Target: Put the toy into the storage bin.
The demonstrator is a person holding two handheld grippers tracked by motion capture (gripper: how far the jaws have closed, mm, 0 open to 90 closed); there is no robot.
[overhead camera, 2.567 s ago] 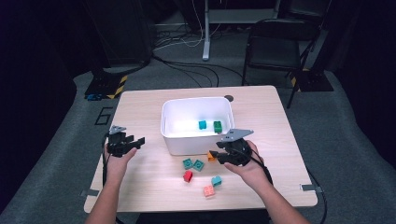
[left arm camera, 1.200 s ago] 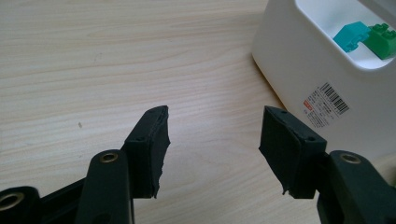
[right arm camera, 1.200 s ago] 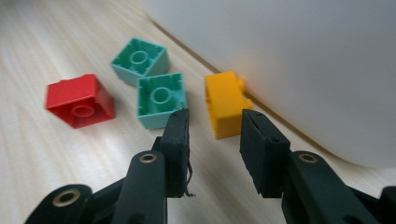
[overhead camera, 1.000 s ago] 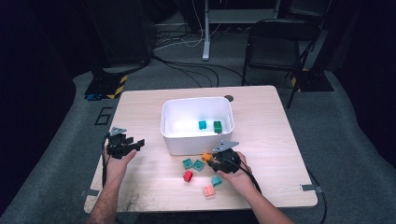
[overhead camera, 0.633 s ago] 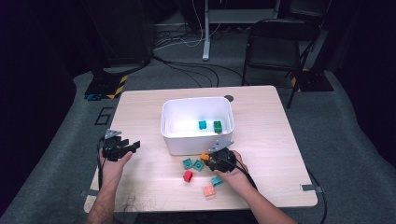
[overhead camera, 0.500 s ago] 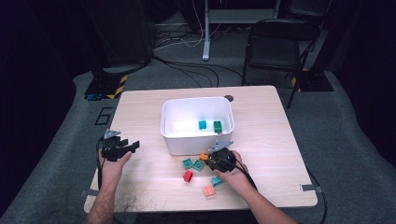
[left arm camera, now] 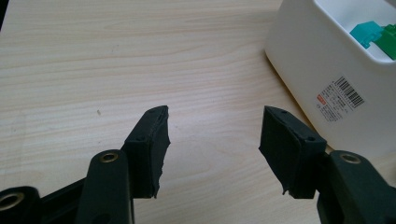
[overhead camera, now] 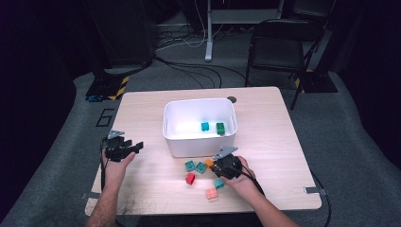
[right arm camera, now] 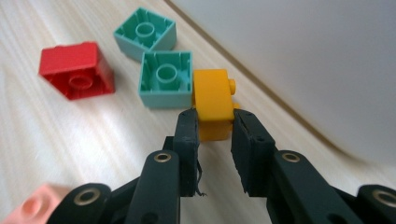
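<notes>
The pink brick [right arm camera: 32, 205] is cut by the frame's corner (lower left), behind the hand-held gripper [right arm camera: 215, 123].

Folding chair [overhead camera: 279, 42], floor cables [overhead camera: 189, 45]

Surface [overhead camera: 265, 127]: pale wood-grain laminate, matt, smooth, a few small dark specks. White bin [overhead camera: 198, 142]: smooth plastic with a soft sheen; printed paper barcode label [left arm camera: 338, 99] stuck on its outer wall. Orange brick [right arm camera: 212, 103], red brick [right arm camera: 77, 70], teal bricks [right arm camera: 164, 77] and pink brick [right arm camera: 35, 203]: moulded hard plastic, smooth, slightly glossy. Right claw [right arm camera: 214, 135] pads: black, matt, rubbery, frayed at edges; arms are black plastic with brass-coloured metal rivets. Left claw [left arm camera: 212, 140]: same matt black pads.
</notes>
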